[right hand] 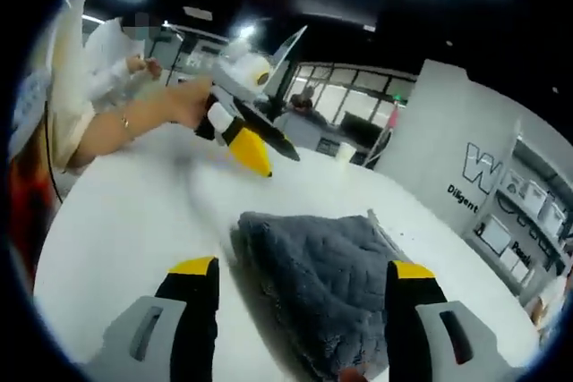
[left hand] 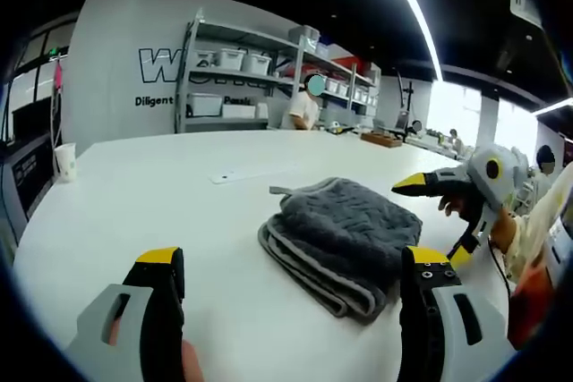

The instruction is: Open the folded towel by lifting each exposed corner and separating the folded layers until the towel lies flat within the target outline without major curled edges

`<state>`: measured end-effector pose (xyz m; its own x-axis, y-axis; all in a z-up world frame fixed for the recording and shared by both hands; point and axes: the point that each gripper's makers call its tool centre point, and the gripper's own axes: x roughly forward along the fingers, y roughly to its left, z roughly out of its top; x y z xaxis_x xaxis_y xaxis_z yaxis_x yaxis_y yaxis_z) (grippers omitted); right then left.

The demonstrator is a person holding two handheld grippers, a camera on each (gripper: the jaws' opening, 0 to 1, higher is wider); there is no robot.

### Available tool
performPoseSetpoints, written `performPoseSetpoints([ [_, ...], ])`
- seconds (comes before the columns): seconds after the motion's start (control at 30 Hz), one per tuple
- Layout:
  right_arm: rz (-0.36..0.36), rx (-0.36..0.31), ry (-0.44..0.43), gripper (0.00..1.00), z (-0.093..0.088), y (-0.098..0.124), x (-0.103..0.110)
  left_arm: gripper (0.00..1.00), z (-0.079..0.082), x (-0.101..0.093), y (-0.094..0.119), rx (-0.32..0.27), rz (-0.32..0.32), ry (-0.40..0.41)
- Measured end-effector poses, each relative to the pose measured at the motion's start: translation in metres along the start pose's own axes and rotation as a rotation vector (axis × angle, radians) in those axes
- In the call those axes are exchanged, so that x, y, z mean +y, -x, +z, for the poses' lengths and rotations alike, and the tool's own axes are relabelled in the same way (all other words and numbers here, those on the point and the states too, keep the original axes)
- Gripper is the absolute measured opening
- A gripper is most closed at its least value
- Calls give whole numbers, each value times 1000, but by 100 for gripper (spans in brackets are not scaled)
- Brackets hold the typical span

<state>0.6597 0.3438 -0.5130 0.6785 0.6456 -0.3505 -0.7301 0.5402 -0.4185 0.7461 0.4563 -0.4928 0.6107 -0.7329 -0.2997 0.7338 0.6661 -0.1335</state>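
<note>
A grey towel (left hand: 345,230) lies folded in several layers on the white table (left hand: 134,194), a small loop tab at its far left corner. My left gripper (left hand: 294,261) hovers open just before the towel's near edge, touching nothing. From the right comes my right gripper (left hand: 437,221), held by a hand, its yellow-tipped jaws apart by the towel's right side. In the right gripper view the towel (right hand: 322,275) sits between and just beyond the right gripper's (right hand: 303,267) open jaws. The left gripper (right hand: 260,154) hangs above the table (right hand: 125,221) past the towel.
A paper cup (left hand: 65,161) stands near the table's left edge. Metal shelving with white bins (left hand: 251,69) lines the lettered back wall, a person (left hand: 304,106) in front of it. A faint mark (left hand: 237,174) lies beyond the towel. A bare forearm (right hand: 116,131) reaches over the table.
</note>
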Motion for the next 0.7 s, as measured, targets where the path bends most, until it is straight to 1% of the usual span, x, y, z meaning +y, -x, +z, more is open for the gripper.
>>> performPoseSetpoints([
  [0.1,3,18,22,67,-4,-4,5,99,0,1,1,0,2,0],
  [0.2,-12,23,48,62,-5,-7,5,99,0,0,0,0,0,0],
  [0.37,-33,37,106,55,-7,-13,8,99,1,-1,1,-1,-2,-1],
  [0.47,-29,53,128,53,-10,-16,12,99,1,-1,1,-2,-3,-1],
  [0.53,-26,63,141,50,-13,-17,13,99,1,-1,1,-1,-3,-1],
  [0.63,-39,72,162,42,-15,-18,10,99,0,-1,0,2,-3,-2],
  [0.7,-48,72,152,32,-16,-17,6,99,0,0,0,3,-2,-2],
])
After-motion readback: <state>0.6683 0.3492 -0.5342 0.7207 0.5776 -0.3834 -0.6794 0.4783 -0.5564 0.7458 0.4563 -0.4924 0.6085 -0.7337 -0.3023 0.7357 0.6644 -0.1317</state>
